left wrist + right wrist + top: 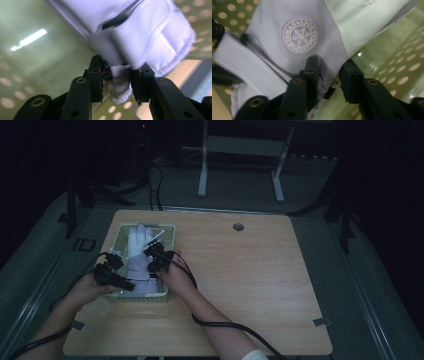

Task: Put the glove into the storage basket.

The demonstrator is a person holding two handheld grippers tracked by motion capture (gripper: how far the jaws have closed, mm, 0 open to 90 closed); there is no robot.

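A white glove [139,251] lies lengthwise in a pale green perforated basket [170,227] at the table's left. My left gripper [120,256] reaches into the basket at the glove's cuff from the left. In the left gripper view a fold of the cuff [120,87] hangs between the jaws of the left gripper [117,75], with a small gap at one pad. My right gripper [151,251] comes in from the right. In the right gripper view its jaws [329,72] stand apart beside the glove [274,62], whose round snowflake badge [300,35] faces up.
The basket stands on a wooden table [250,270] with a cable hole [238,227] at its back edge. Both forearms come in from the bottom, and a black cable [225,325] trails over the table. Basket walls [397,62] close in around both grippers.
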